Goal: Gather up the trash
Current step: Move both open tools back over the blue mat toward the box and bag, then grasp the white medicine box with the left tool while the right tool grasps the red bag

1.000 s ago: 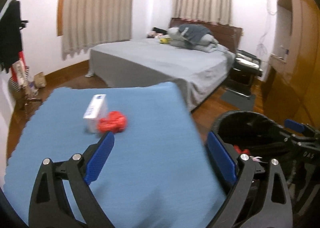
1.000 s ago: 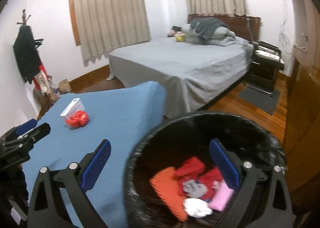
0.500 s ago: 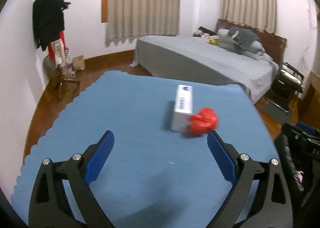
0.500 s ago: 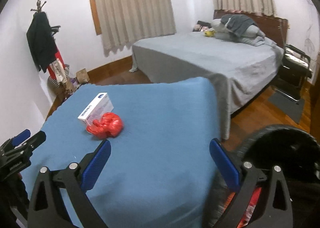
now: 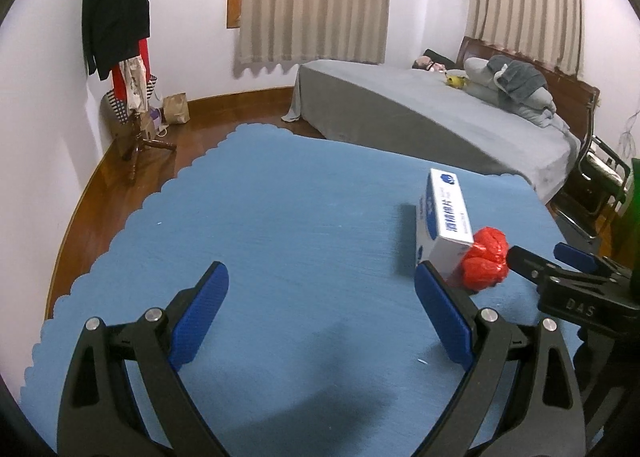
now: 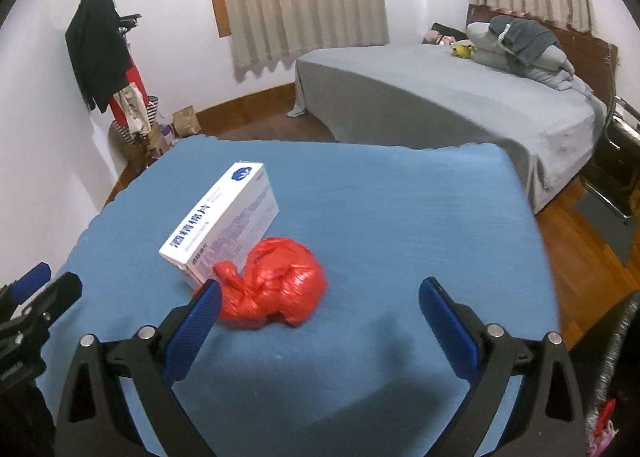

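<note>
Red bag (image 6: 272,283) on the blue cloth (image 6: 400,217), touching the box (image 6: 222,217) — just ahead and a bit left of the wide-open right gripper (image 6: 320,321), nearer than the wide-open left gripper (image 5: 320,309) — likely its grab.

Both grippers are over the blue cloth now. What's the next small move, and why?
Probably ease the right gripper forward and a little left, so its open jaws straddle the red crumpled bag. The bag lies just ahead, off its left finger, against the white box, and nothing is held.
</note>
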The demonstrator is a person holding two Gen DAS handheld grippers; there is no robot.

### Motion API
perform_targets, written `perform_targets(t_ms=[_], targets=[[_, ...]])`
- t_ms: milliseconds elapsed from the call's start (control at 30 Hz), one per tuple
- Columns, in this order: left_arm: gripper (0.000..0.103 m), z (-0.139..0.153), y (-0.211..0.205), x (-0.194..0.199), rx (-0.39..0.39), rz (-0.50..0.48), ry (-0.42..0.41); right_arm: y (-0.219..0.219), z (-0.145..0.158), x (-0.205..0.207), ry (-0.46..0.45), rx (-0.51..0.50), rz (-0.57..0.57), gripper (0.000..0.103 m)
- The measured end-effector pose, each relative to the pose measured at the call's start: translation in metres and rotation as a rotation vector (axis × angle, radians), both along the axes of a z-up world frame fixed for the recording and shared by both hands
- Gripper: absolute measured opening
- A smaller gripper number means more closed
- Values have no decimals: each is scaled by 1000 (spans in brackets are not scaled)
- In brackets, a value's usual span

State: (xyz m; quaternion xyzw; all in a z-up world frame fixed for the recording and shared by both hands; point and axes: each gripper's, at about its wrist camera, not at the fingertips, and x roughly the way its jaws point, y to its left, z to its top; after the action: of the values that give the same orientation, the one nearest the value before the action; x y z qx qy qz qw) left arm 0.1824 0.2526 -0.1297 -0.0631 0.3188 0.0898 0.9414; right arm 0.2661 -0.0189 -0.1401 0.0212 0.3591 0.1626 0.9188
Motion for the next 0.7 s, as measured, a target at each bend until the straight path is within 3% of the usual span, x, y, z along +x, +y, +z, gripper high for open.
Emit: perform_targets(t_ms=[167, 267, 400, 433, 700], targets=[[91, -4, 6, 5, -5, 3, 7, 13, -8, 11, 19, -9, 21, 94], [91, -6, 6, 7, -7, -1, 9, 16, -13, 18, 48, 1, 42, 83], [91, -8, 5, 9, -10, -11, 9, 20, -19, 22, 111, 54, 107, 52], [91, -8, 5, 10, -10, -13, 9, 19, -19, 22, 118, 62, 114, 50], [91, -7, -16, 19, -20, -51, 4, -5, -10, 12, 92, 86, 83, 44]])
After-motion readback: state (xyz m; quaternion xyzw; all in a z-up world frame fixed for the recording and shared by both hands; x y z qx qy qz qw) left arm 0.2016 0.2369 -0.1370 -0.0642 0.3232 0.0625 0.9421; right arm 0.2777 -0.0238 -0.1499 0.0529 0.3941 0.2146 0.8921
